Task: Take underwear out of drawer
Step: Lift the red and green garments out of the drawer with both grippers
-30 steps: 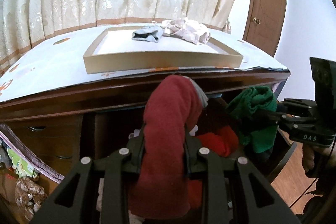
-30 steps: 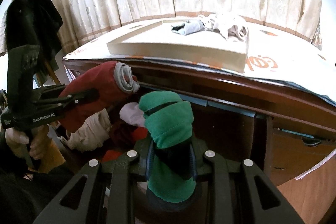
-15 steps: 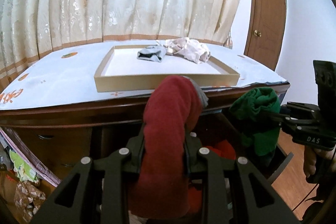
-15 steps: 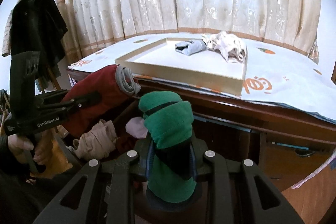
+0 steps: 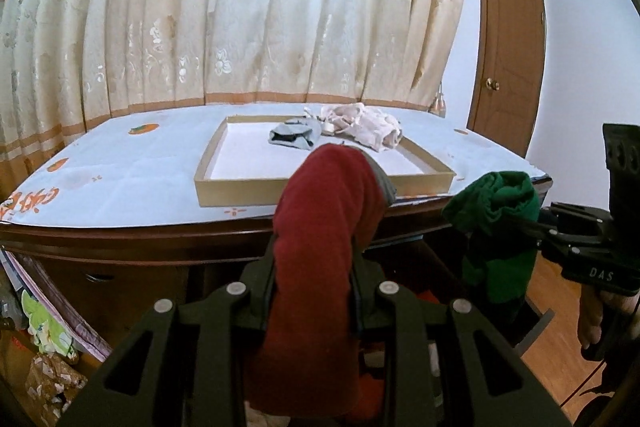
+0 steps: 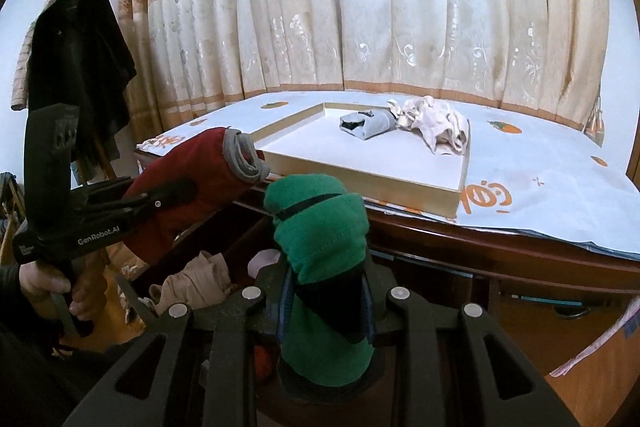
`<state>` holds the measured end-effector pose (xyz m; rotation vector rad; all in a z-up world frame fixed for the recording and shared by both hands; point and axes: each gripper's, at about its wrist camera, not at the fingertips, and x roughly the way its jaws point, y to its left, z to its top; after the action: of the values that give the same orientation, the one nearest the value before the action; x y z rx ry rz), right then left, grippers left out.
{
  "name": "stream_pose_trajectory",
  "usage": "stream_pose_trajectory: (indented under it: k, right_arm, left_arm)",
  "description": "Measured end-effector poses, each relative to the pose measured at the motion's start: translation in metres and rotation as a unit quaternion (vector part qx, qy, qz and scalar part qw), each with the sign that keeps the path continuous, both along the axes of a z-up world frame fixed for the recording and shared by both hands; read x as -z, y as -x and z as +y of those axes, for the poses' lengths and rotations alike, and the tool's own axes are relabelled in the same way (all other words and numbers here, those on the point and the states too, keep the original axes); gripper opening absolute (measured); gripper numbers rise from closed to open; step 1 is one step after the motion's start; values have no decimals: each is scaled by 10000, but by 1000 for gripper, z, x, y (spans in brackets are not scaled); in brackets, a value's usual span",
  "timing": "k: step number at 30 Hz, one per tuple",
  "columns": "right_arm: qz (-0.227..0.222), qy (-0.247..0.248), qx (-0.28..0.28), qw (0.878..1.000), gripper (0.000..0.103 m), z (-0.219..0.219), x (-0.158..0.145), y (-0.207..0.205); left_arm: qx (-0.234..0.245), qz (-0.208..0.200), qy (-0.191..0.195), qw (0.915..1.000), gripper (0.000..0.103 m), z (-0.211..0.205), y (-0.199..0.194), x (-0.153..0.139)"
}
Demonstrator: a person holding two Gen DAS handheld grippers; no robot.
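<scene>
Readable text: "GenRobot.AI" was printed on the left gripper [image 6: 176, 193] body as seen from the right wrist view, and "DAS" on the right gripper [image 5: 516, 223] body in the left wrist view. The paper cover [image 6: 560, 187] on the desk carried orange characters, not legible.

Grips: left gripper was clamped on a rolled red underwear [image 5: 320, 227] with a grey waistband, roll standing up between the jaws. Right gripper was clamped on a rolled green underwear [image 6: 320, 227] with a dark band across it. Both rolls were held up in the air in front of the desk edge, above the open drawer [image 5: 536, 323], well apart from each other.

Containers:
- Shallow cardboard tray [image 5: 240, 193] sat on the desk top. It held a grey folded garment [image 5: 294, 135] and a crumpled pale pink garment [image 5: 364, 127], both at the far end and touching each other; the near part of the tray floor was bare.
- Drawer below still held clothing: a beige bundle [image 6: 192, 283], a pale pink piece and something red (mostly hidden by the gripper bodies).

Around: wooden desk [image 6: 500, 243], cream floral curtain [image 5: 240, 7] behind it, brown door [image 5: 508, 47] at right, dark coat [image 6: 76, 47] on a stand at left. A hand [image 6: 52, 287] gripped the left gripper's handle.
</scene>
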<state>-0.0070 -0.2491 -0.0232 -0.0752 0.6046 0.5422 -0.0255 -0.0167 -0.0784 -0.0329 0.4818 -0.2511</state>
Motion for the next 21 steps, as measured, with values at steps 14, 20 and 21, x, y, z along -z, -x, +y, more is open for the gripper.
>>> stream_pose_trajectory:
  k: [14, 20, 21]
  right_arm:
    - [-333, -168, -35, 9993, 29, 2, -16, 7]
    - [-425, -233, -28, 9988, 29, 3, -20, 8]
    - [-441, -241, -27, 9987, 29, 3, -21, 8]
  left_arm:
    - [-108, -341, 39, 9994, 27, 4, 4, -12]
    - [-130, -461, 41, 9988, 26, 6, 3, -16]
    - [-139, -484, 41, 9987, 26, 6, 3, -17]
